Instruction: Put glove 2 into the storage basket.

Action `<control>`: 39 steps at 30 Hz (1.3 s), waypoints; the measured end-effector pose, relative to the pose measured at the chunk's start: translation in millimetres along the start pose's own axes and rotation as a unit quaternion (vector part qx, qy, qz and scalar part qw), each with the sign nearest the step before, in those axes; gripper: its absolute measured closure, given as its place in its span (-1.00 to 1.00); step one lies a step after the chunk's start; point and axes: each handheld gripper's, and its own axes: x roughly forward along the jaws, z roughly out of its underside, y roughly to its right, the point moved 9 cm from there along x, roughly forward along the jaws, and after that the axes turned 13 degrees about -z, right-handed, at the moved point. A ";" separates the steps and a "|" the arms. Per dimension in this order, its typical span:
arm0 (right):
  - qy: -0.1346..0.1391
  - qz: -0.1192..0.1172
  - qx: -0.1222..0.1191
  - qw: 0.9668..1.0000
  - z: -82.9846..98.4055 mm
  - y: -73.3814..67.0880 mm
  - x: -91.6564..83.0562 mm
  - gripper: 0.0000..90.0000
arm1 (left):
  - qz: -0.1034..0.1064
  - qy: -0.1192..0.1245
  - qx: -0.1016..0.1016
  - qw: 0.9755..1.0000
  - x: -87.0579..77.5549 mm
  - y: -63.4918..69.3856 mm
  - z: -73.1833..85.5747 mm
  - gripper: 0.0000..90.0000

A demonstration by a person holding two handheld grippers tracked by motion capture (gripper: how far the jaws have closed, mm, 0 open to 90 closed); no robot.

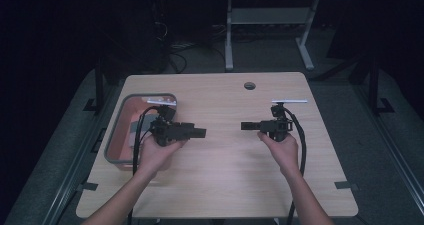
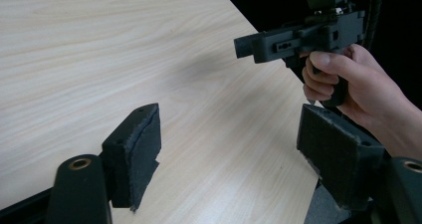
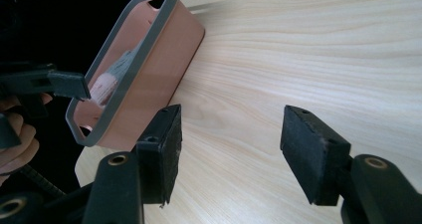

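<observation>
Surroundings noted at the workstation

Light wood-grain table (image 1: pixel 225 175) with a round cable hole (image 1: pixel 249 85) near its far edge. Beyond it, on dark floor, a white-framed desk stand (image 1: pixel 270 22) and loose cables (image 1: pixel 175 50). Black strips (image 1: pixel 346 185) at the table's side edges.

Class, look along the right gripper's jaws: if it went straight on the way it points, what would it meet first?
Probably the left gripper facing it over the table; the right gripper has open jaws, though depth is uncertain.

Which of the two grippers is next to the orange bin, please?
The left gripper, held at the bin's inner edge; the right gripper is over bare table.
</observation>
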 end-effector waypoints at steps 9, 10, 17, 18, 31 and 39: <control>0.004 0.006 0.007 1.000 7.8 9.2 -11.2 -0.12 | 0.007 -0.007 0.000 1.000 10.8 6.2 9.1 -0.51; 0.001 0.009 0.010 1.000 9.9 11.4 -13.7 -0.15 | 0.011 -0.010 0.000 1.000 12.1 7.7 10.5 -0.51; 0.008 0.008 0.012 1.000 13.9 15.7 -20.5 -0.16 | 0.014 -0.013 0.004 1.000 19.2 13.1 16.4 -0.52; 0.008 0.009 0.015 1.000 16.4 17.8 -22.9 -0.17 | 0.014 -0.012 0.007 1.000 21.1 14.3 18.3 -0.53; 0.014 0.010 0.026 1.000 32.3 31.0 -45.6 -0.19 | 0.025 -0.010 0.011 1.000 31.1 25.6 29.9 -0.53; 0.021 0.010 0.037 0.999 44.8 43.8 -59.9 -0.20 | 0.028 -0.017 0.018 0.999 40.7 30.7 39.2 -0.52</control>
